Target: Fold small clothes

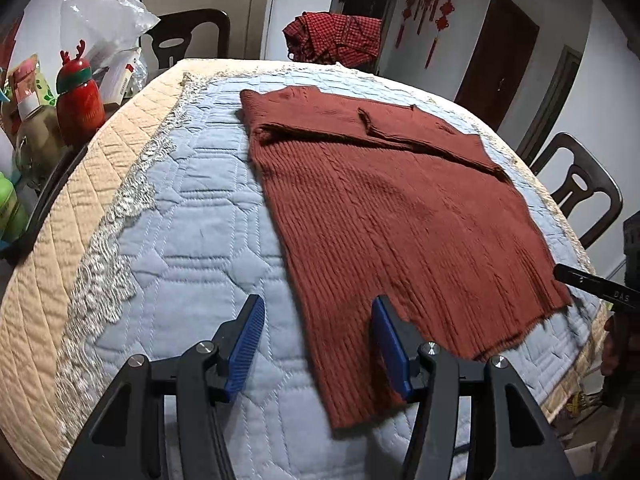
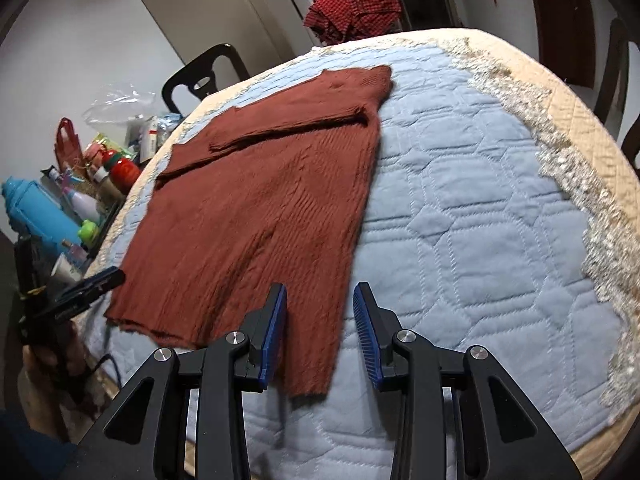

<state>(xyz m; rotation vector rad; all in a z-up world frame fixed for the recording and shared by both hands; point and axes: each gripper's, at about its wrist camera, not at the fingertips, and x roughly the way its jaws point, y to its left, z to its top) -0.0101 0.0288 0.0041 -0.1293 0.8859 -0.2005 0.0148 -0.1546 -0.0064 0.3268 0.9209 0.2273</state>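
Blue quilt (image 1: 192, 216) over counter, rust knit sweater (image 1: 392, 208) flat with sleeves folded in; left hand-held gripper (image 1: 318, 340) and right hand-held gripper (image 2: 320, 328) both spread, empty, at hem corners—best pinch both corners evenly, lift together.

One brown sweater (image 1: 384, 208), one red checked cloth (image 1: 334, 38), two chairs (image 1: 188, 34)

sweater (image 1: 392, 208) on quilt (image 1: 192, 232), checked cloth (image 1: 336, 40) behind
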